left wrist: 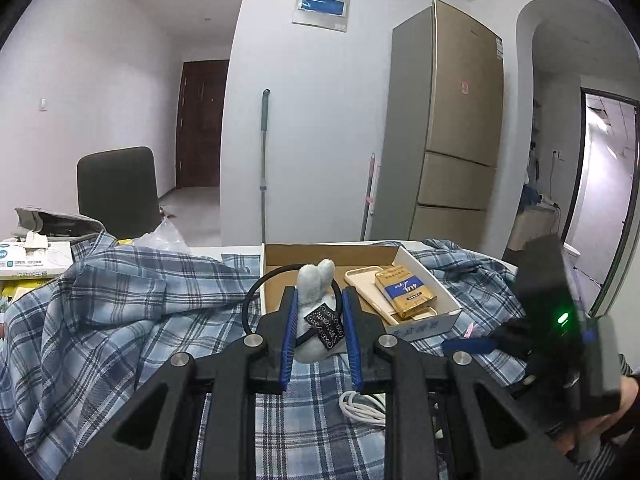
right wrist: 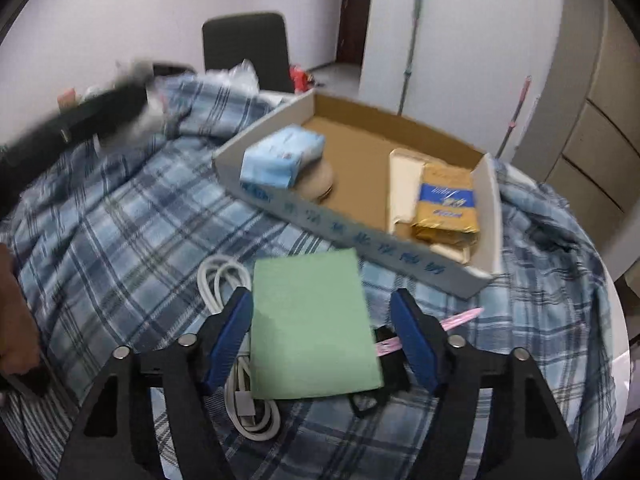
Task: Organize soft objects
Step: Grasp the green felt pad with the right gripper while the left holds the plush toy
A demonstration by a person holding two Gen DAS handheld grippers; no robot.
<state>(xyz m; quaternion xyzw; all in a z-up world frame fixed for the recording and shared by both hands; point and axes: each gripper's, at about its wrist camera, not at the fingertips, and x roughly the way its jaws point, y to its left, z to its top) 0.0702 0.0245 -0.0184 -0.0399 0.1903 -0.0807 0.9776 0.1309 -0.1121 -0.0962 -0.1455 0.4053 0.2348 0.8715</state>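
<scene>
- Left hand-held gripper (left wrist: 319,322): your blue pads are clamped on a small grey plush toy (left wrist: 316,288) at lower centre of the left wrist view; a black elastic loop (left wrist: 256,292) and a black patterned tag (left wrist: 325,326) hang with it.
- Right hand-held gripper (right wrist: 322,336): your jaws stand apart at lower centre of the right wrist view, with a green cloth (right wrist: 312,328) lying flat between them. Whether either pad touches the cloth cannot be told.
- White cable (right wrist: 236,360): coiled on the plaid cloth, partly under the green cloth's left edge.
- Pink strip (right wrist: 460,318): just right of the green cloth, beside your right pad.
- Cardboard tray (right wrist: 360,236): centre of the right wrist view, above the green cloth. It holds a light-blue tissue pack (right wrist: 282,156) at its left end, resting on a round tan disc (right wrist: 320,180), and a gold packet (right wrist: 446,200) on a cream case (right wrist: 404,184) at its right end.
- Blue plaid cloth (right wrist: 120,240): rumpled over the tabletop, under everything listed.
- Black chair (right wrist: 246,46): upper left, behind the tabletop.
</scene>
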